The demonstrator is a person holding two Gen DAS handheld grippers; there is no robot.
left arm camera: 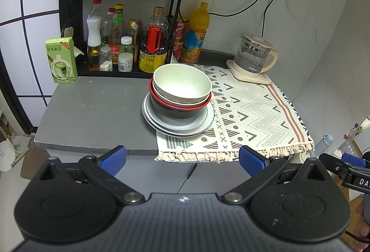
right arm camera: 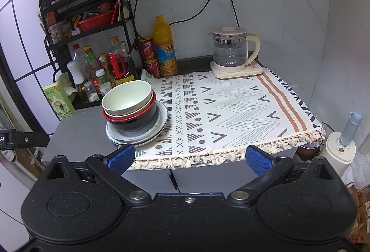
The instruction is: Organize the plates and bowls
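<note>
Dishes stand nested for compactness — pale bowl [left arm camera: 182, 83] in red-rimmed bowl [left arm camera: 180, 106] on stacked plates [left arm camera: 178, 127], straddling the patterned cloth [left arm camera: 249, 108] edge on the table [left arm camera: 92, 108] — while left gripper [left arm camera: 182, 159] and right gripper [right arm camera: 189, 157] hang back, jaws spread, empty.

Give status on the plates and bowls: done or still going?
Looks done or nearly: bowls sit nested on the stacked plates, partly on the patterned cloth. In hand: nothing; left tongs and right tongs open, short of the counter. Left: none loose in view.
</note>
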